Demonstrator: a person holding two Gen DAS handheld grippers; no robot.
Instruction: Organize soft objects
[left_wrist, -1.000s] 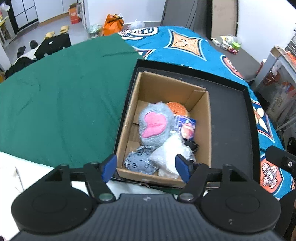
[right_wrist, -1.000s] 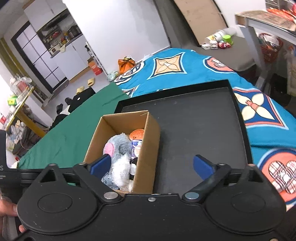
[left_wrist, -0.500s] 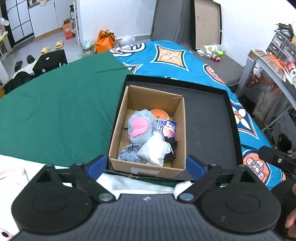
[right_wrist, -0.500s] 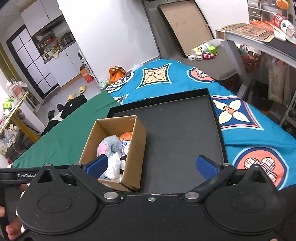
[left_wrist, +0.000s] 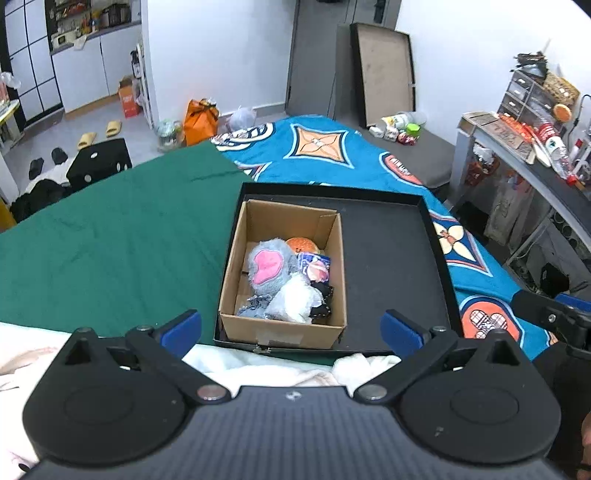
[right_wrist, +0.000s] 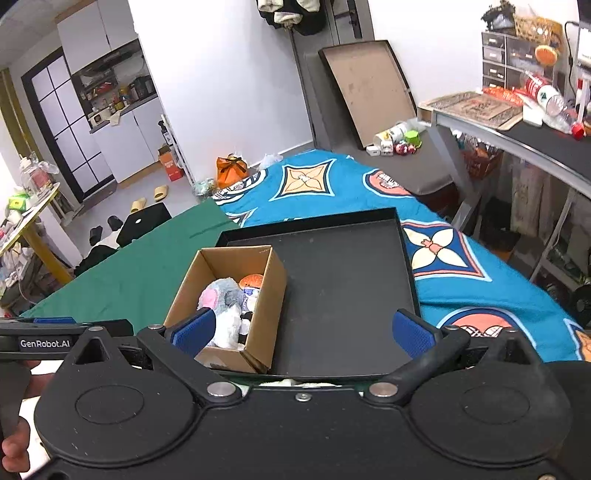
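Left gripper (left_wrist: 291, 328) opening empty above brown cardboard box (left_wrist: 282, 328) of plush toys; loosely piled toys risk spilling.

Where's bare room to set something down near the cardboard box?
Free: the black tray floor right of the cardboard box, out to the tray's right wall; also the green cloth left of the tray. Crowded: inside the box, filled with soft toys around the grey plush.

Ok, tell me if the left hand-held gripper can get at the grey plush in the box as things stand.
Probably yes. The cardboard box is open-topped, the grey plush lies on top of the pile, and the left hand-held gripper, jaws opening and empty, points down at it with nothing between.
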